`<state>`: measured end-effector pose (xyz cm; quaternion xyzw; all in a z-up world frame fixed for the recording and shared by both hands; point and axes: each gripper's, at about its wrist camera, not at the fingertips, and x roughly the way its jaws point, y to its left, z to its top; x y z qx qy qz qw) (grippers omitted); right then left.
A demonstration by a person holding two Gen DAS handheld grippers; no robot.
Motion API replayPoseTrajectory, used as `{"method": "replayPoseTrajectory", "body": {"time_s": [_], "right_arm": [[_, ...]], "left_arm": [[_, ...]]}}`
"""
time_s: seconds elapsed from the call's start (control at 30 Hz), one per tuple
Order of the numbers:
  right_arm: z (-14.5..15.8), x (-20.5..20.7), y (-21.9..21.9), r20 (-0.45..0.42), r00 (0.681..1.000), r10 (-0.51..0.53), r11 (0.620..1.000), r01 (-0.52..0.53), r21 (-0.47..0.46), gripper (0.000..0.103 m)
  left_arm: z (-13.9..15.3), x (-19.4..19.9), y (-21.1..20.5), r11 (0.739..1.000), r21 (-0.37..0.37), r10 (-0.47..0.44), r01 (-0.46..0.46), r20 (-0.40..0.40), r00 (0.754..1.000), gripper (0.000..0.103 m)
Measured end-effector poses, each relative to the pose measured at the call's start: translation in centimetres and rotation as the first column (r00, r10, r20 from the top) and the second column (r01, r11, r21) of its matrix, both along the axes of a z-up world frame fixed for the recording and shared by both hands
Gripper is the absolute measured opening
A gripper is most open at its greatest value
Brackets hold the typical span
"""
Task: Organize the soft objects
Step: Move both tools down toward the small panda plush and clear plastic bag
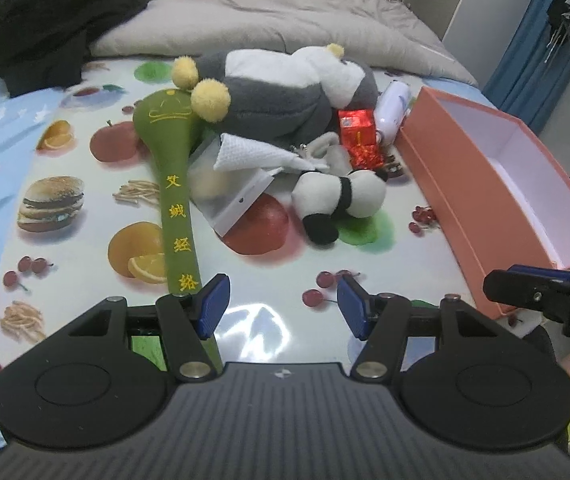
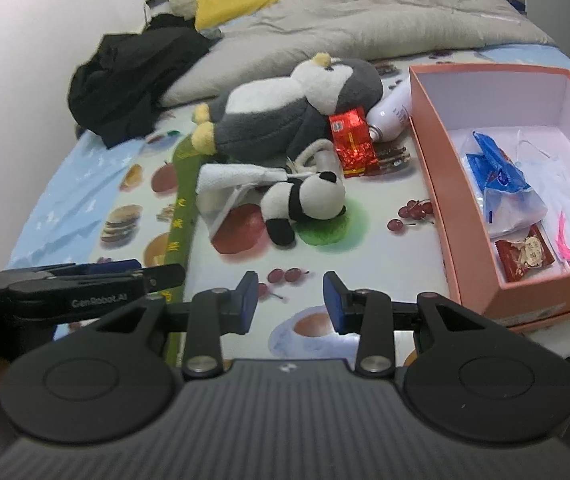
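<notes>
A small panda plush (image 1: 339, 202) (image 2: 305, 204) lies on the fruit-print sheet (image 1: 85, 216) mid-table. A big grey-and-white penguin plush (image 1: 281, 88) (image 2: 285, 112) lies behind it. A long green fabric mallet (image 1: 173, 184) (image 2: 183, 196) lies to the left. A white cloth (image 1: 253, 154) (image 2: 237, 176) rests on a clear zip bag (image 1: 225, 196). My left gripper (image 1: 283, 306) is open and empty, near the mallet's handle end. My right gripper (image 2: 289, 300) is open and empty, in front of the panda.
An open orange box (image 1: 497, 184) (image 2: 469, 216) stands at the right and holds packets and bags. A red foil pack (image 1: 359, 138) (image 2: 351, 142) and a white bottle (image 1: 393, 110) (image 2: 391, 114) lie by the penguin. Black clothes (image 1: 49, 24) and a grey duvet (image 1: 277, 12) lie behind.
</notes>
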<state>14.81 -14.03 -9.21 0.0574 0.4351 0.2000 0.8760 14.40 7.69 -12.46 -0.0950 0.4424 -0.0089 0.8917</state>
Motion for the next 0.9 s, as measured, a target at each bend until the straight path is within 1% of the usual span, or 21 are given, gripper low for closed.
{"method": "replayPoseTrajectory", "body": {"time_s": [0.1,0.13,0.17,0.23,0.33,0.37,0.4,0.47,0.6,0.7,0.8,0.9], "right_arm": [[-0.7,1.5,0.7,-0.017,1.000,-0.008,1.000,0.008,-0.014,0.039],[-0.9,2.0,0.9,-0.018,1.000,-0.012,1.000,0.012,-0.016,0.039],[-1.1,2.6,1.1,-0.023,1.000,-0.013,1.000,0.013,-0.018,0.039],[-1.6,3.9,1.5,-0.035,0.999,-0.016,1.000,0.015,-0.020,0.039],[-1.9,5.6,1.9,-0.041,0.999,-0.022,1.000,0.021,-0.023,0.039],[-2.1,6.3,2.0,-0.041,0.999,-0.022,0.999,0.021,-0.024,0.048],[-2.3,6.8,2.0,-0.045,0.999,-0.025,0.999,0.024,-0.025,0.065],[-2.9,8.1,2.0,-0.053,0.998,-0.036,0.999,0.035,-0.026,0.079],[-4.2,10.5,2.3,-0.077,0.996,-0.044,0.999,0.043,-0.025,0.078],[-5.2,12.2,2.6,-0.091,0.994,-0.058,0.998,0.055,-0.027,0.078],[-6.3,13.8,2.9,-0.121,0.990,-0.069,0.998,0.067,-0.019,0.078],[-7.4,15.2,3.3,-0.138,0.989,-0.056,0.998,0.056,-0.006,0.078]], "left_arm": [[-0.7,1.1,0.8,1.000,0.006,0.025,-0.025,-0.003,1.000,0.065],[-0.9,1.4,1.1,0.999,0.000,0.037,-0.037,0.002,0.999,0.066],[-1.1,1.8,1.5,0.999,-0.007,0.048,-0.048,0.001,0.999,0.071],[-1.4,2.6,2.1,0.998,-0.007,0.065,-0.064,0.005,0.998,0.072],[-1.9,4.0,2.4,0.998,0.016,0.059,-0.060,0.012,0.998,0.072],[-2.1,4.5,2.4,0.998,0.028,0.053,-0.054,0.011,0.999,0.072],[-2.4,5.1,2.3,0.998,0.042,0.047,-0.048,0.009,0.999,0.072],[-3.0,6.3,2.2,0.997,0.069,0.035,-0.036,0.010,0.999,0.072],[-4.6,8.7,2.1,0.992,0.124,0.012,-0.012,-0.002,1.000,0.072],[-5.8,10.4,2.1,0.989,0.147,-0.006,0.008,-0.012,1.000,0.072],[-6.9,11.8,1.6,0.979,0.202,-0.033,0.036,-0.020,0.999,0.072],[-7.9,12.8,1.4,0.972,0.228,-0.051,0.057,-0.032,0.998,0.072]]}}
